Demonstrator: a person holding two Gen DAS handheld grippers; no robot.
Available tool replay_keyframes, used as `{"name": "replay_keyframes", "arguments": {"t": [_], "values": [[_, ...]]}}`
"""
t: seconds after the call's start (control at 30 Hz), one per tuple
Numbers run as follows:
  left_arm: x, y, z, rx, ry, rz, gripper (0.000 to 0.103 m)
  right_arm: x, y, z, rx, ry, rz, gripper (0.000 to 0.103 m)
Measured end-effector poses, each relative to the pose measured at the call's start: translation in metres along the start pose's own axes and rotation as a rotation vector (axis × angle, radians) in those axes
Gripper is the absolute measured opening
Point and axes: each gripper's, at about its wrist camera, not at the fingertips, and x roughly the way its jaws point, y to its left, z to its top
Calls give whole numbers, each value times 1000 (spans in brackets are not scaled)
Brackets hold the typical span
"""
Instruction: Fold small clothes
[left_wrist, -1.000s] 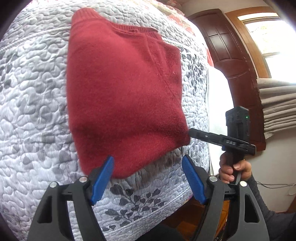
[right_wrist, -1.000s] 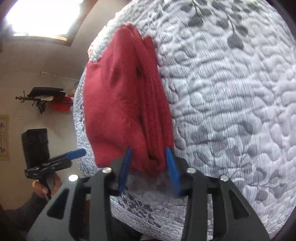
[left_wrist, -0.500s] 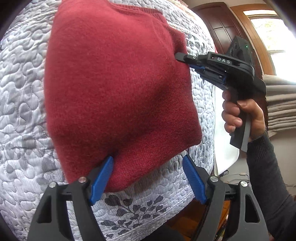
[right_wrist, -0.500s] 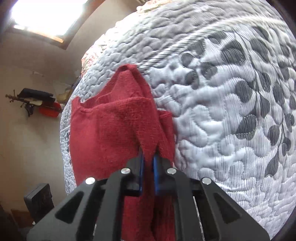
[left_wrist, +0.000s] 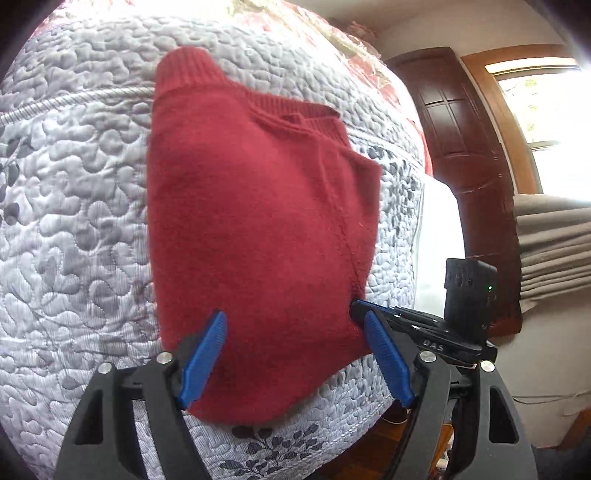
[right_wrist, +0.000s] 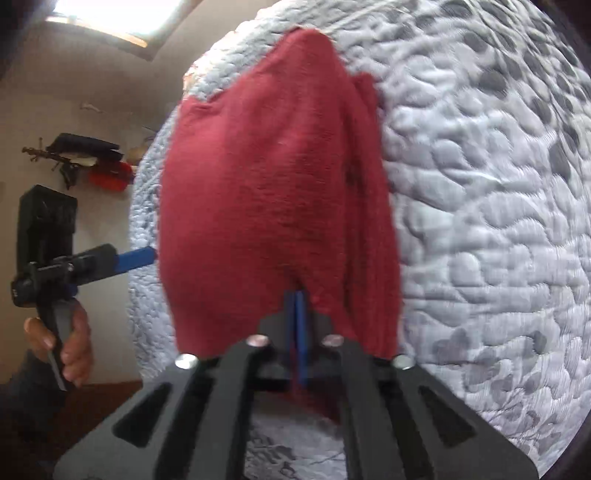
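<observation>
One bed, covered by a grey-and-white quilt (left_wrist: 74, 221) with a leaf print, fills both views; at the far right of the left wrist view stand one dark wooden door (left_wrist: 465, 155) and one stack of folded beige cloth (left_wrist: 554, 240). One red knitted sweater (left_wrist: 258, 229), folded into a thick rectangle, lies on the quilt near the bed's edge, its ribbed hem toward the far side. Two claws are present. The left claw (left_wrist: 295, 362) hovers over the sweater's near edge with its blue pads spread wide, holding nothing, as it did half a second ago. The right claw (right_wrist: 295, 314) is pressed together on the sweater's near right corner, where red cloth bunches around its tips; half a second ago it pinched the sweater farther along that right edge, and one second ago it stood spread at this corner. One hand (right_wrist: 66, 343) grips the left claw's handle.
</observation>
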Motion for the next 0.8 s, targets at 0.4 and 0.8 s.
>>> {"name": "replay_keyframes", "arguments": {"t": [0.4,0.8], "values": [[-46,66,-9,-142,-70,-30,91,-49,-51,30,174,-6,152,82],[33,105,15,-257,47,-225,93,8,-44,59,155,116,182,94]]}}
